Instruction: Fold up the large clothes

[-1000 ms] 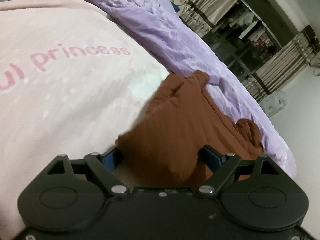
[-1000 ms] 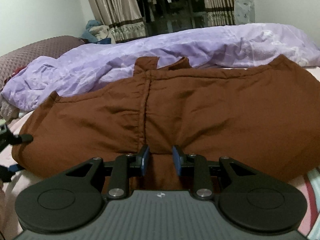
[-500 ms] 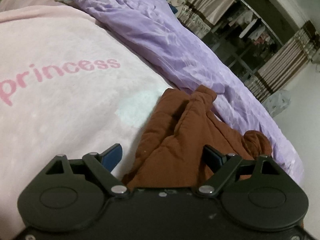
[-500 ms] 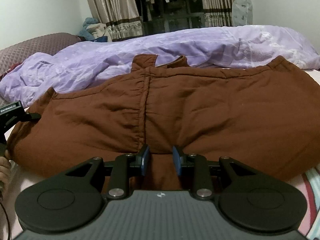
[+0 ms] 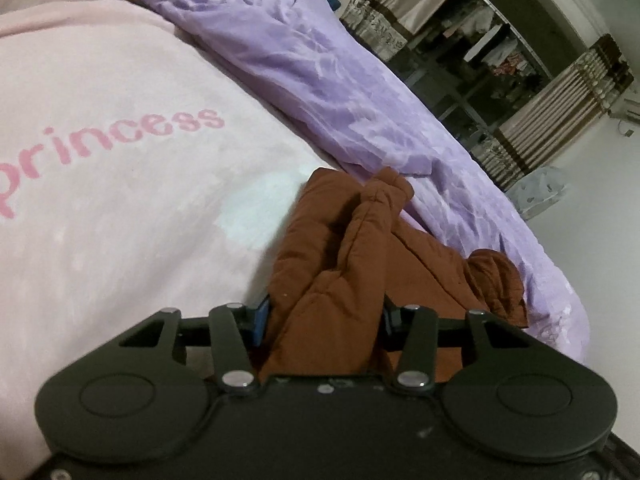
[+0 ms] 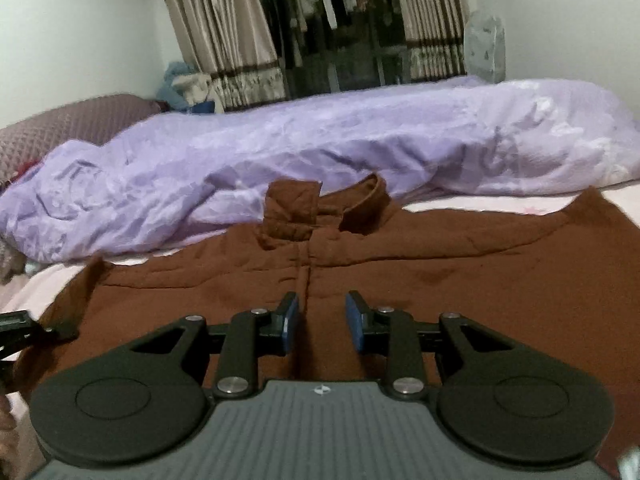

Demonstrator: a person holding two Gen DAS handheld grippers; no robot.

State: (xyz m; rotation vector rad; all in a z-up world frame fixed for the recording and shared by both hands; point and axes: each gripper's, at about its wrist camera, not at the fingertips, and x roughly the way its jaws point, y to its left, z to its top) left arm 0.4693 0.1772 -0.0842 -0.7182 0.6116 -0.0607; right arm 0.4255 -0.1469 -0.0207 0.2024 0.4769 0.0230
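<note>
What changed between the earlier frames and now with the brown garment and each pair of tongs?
The left tongs have just been closing and now pinch a bunched edge of the brown garment. The right tongs lifted, showing more of the garment's collar; gap unchanged, fabric between them. The purple quilt stayed put.

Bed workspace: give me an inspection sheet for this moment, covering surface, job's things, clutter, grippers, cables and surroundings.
Surface: pink blanket printed "princess", covering the bed.
Job's things: brown garment spread across the blanket, collar towards the far side, one end bunched up.
Clutter: purple duvet heaped along the far side; quilted pillow; pile of cloths in the corner.
Grippers: left hand-held gripper has just been closing and now pinches the garment's bunched end. The right hand-held gripper has its pads apart over the front seam; a grip cannot be confirmed.
Cables: nothing seen.
Surroundings: striped curtains, hanging clothes between them, white walls.
</note>
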